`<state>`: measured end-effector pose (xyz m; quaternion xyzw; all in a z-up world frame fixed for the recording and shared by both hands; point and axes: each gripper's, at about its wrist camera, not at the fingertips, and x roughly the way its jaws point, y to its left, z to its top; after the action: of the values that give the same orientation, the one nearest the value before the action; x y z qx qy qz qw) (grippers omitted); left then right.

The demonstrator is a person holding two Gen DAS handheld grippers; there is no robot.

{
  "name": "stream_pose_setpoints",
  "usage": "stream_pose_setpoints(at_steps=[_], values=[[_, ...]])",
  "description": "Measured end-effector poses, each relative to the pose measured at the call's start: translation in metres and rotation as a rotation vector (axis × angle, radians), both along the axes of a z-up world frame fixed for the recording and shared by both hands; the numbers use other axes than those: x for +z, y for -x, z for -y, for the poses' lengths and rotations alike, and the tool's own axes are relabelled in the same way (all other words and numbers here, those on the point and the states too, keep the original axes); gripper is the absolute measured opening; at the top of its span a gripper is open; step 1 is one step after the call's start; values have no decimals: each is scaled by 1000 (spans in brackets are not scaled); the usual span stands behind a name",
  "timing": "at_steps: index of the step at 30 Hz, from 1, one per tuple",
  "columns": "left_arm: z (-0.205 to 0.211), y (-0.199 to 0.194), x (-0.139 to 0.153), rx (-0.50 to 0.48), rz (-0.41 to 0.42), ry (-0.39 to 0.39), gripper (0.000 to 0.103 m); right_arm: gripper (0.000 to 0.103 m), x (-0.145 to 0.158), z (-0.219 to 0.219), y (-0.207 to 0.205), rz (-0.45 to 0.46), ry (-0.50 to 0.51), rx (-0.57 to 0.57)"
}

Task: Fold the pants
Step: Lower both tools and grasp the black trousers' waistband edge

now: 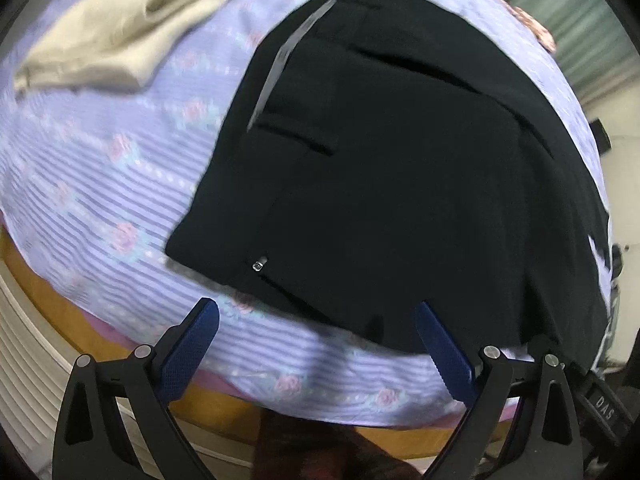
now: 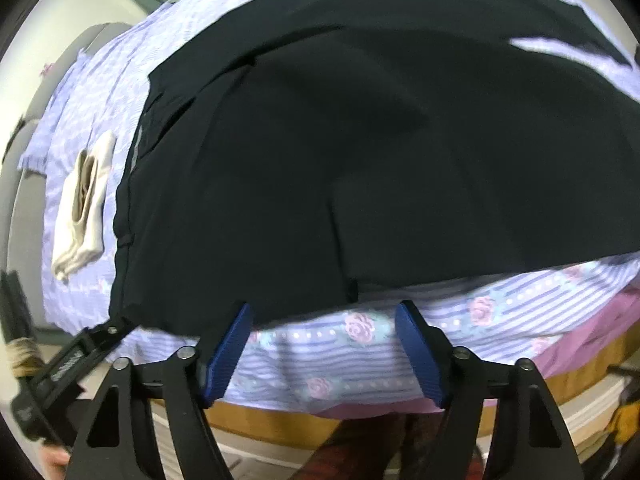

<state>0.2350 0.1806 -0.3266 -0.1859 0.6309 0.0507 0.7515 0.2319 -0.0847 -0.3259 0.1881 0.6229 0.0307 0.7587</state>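
Black pants [image 1: 380, 184] lie flat on a bed with a lilac striped floral sheet [image 1: 100, 200], waistband toward the left, a small metal clasp at the near hem. They also fill the right wrist view [image 2: 360, 160]. My left gripper [image 1: 316, 316] is open and empty, hovering just in front of the pants' near edge. My right gripper [image 2: 324, 316] is open and empty at the near edge of the pants, its left finger overlapping the fabric's edge in the image. The left gripper's body shows at the lower left of the right wrist view [image 2: 72, 360].
A folded beige garment [image 1: 132, 28] lies on the sheet at the far left; it also shows in the right wrist view [image 2: 86, 208]. The wooden bed frame [image 1: 60, 312] runs below the sheet's near edge. A white wall and a green door lie beyond the bed.
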Motion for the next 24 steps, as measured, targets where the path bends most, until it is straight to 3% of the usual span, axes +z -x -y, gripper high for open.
stream_pose_setpoints(at_steps=[3,8,11,16,18,20,24], values=[[-8,-5,-17,61,-46,92,97,64,-10,0,-7,-39,-38,-26],[-11,-16,-29,76,-68,112,92,58,-16,-5,-19,-45,-27,-5],[-14,-23,-28,70,-57,126,75,54,-13,2,-27,-31,-22,-33],[-32,-29,-19,131,-61,184,26,43,-3,20,-35,-8,7,-75],[-37,-32,-9,121,-47,197,17,33,1,29,-37,-8,26,-93],[-33,-35,8,77,-30,171,15,20,7,35,-41,-6,43,-90],[-33,-37,39,30,24,136,13,12,33,42,-49,30,51,-79]])
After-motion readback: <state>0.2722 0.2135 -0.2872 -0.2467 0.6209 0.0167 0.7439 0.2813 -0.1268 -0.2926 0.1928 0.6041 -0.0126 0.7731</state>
